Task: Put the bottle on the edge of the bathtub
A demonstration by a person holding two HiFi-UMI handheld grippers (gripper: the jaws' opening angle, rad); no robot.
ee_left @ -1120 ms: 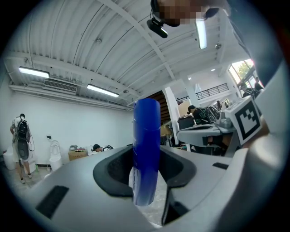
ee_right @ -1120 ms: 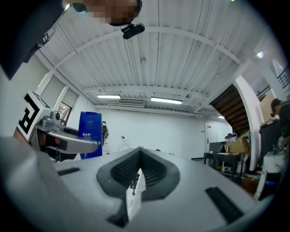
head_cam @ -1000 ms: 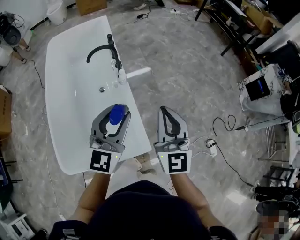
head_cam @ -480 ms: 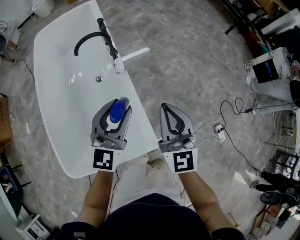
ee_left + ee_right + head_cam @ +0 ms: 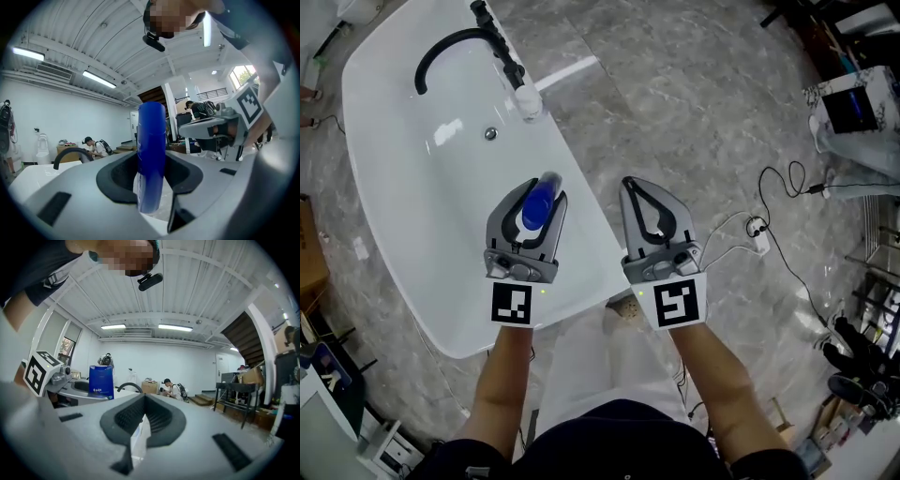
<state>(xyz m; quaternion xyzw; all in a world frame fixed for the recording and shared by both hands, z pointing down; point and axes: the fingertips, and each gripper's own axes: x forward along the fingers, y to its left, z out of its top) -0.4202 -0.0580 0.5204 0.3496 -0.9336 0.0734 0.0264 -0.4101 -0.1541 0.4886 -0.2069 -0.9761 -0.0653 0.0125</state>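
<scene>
Blue bottle (image 5: 536,208) stands upright, clamped in my left tongs (image 5: 546,190) above the white bathtub (image 5: 412,206) edge. My right tongs (image 5: 628,187), just beside, are closed and empty over grey marble floor (image 5: 694,112). Only the right gripper view shows the bottle's printed side. The hold is unchanged from a second ago.

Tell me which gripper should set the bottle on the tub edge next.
Left. The left gripper holds the blue bottle upright, over the bathtub by its near rim. The right gripper is shut and empty, over the floor beside the tub.
</scene>
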